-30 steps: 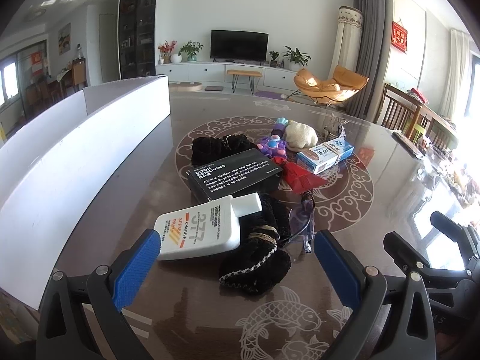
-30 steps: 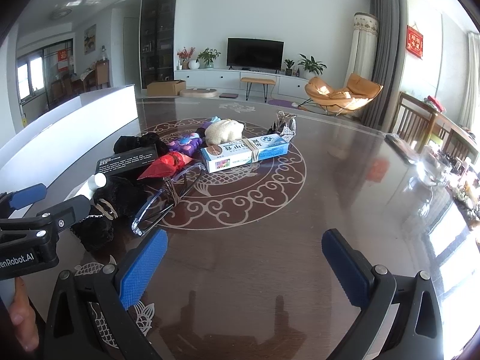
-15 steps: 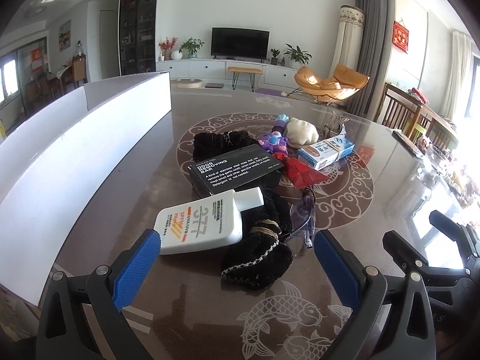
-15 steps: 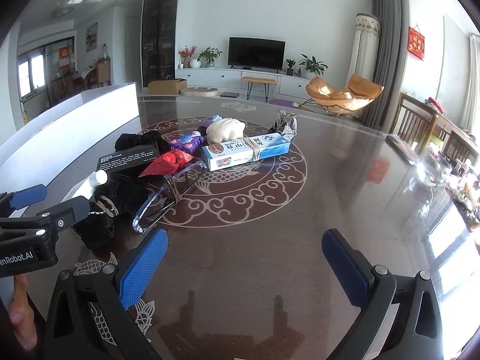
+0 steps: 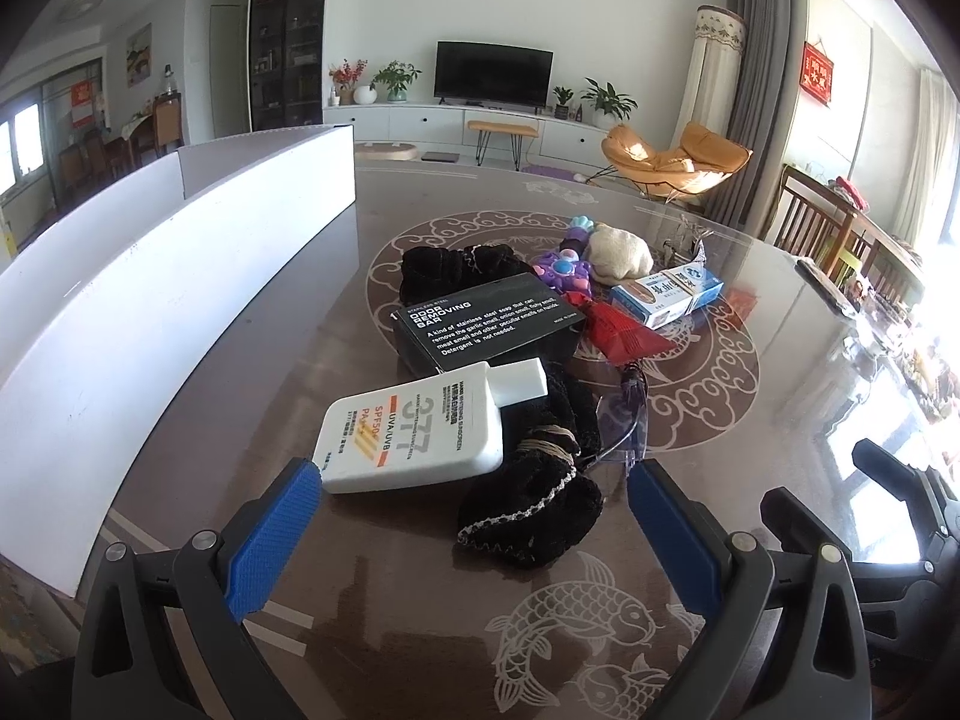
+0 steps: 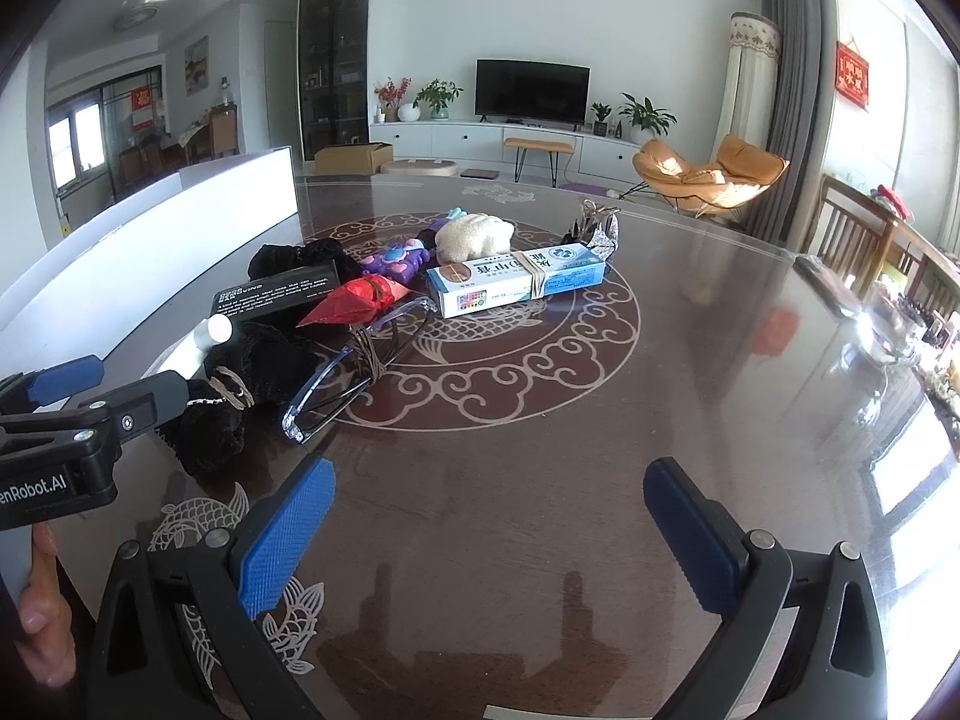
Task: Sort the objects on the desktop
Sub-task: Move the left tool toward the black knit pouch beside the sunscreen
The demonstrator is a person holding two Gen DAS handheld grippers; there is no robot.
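Note:
A pile of small objects lies on the dark round table [image 6: 540, 480]. Nearest my open left gripper [image 5: 474, 516] are a white sunscreen bottle [image 5: 420, 432] and a black cloth pouch [image 5: 534, 510], both just ahead of its fingertips. Behind them sit a black box [image 5: 486, 324], a red tassel [image 5: 624, 336], clear glasses [image 6: 354, 372], a blue-white toothpaste box [image 6: 516, 279], a purple toy [image 6: 396, 261] and a cream plush [image 6: 474, 237]. My right gripper [image 6: 486, 516] hangs open over bare tabletop, right of the pile.
A long white tray wall [image 5: 150, 276] runs along the table's left side. Wooden chairs [image 6: 852, 234] stand at the far right edge. A hand [image 6: 42, 606] holds the left gripper's handle at the lower left of the right wrist view.
My left gripper has edged slightly forward towards the sunscreen bottle and pouch. The right gripper has barely moved, and both stay open.

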